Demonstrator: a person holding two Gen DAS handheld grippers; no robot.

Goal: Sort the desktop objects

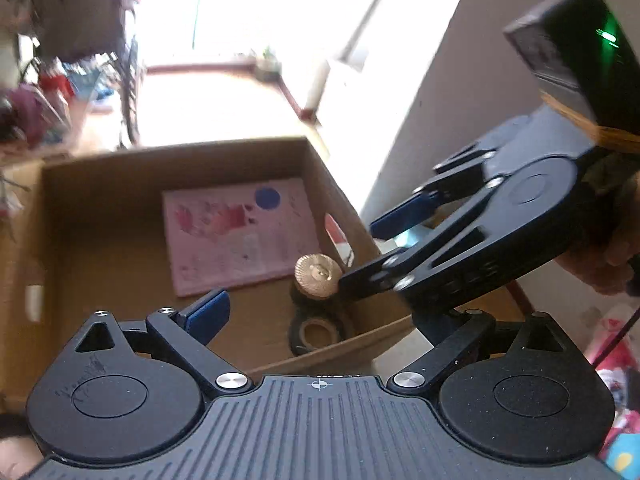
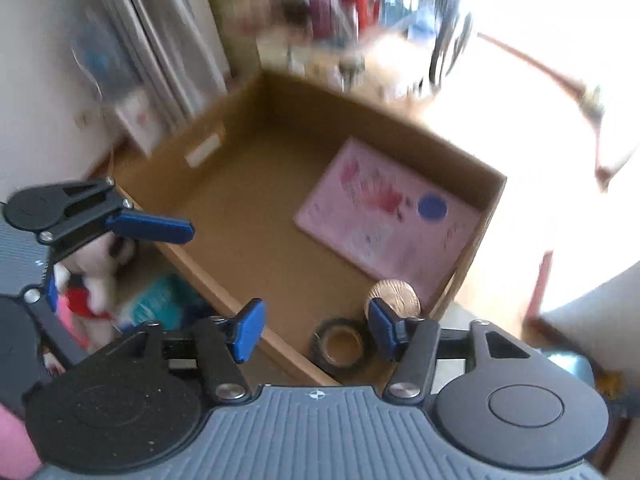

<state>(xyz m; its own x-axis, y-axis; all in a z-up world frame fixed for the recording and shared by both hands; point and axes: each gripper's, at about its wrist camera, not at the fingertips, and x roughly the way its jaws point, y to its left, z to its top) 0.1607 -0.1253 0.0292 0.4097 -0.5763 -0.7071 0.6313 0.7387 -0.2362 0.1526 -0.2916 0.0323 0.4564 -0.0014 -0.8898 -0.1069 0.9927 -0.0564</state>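
An open cardboard box lies below both grippers. On its floor rest a pink printed sheet or booklet, a small jar with a gold ribbed lid and a black tape roll. My left gripper hovers over the box's near edge, jaws wide open and empty; its right finger is hidden behind the other gripper. My right gripper hangs above the corner with the jar and tape, open, its blue pads touching nothing.
Left of the box a white and red plush toy and a teal packet lie beside its wall. Pale curtains hang behind it. A blurred clutter of objects sits beyond the far rim. A grey wall rises at right.
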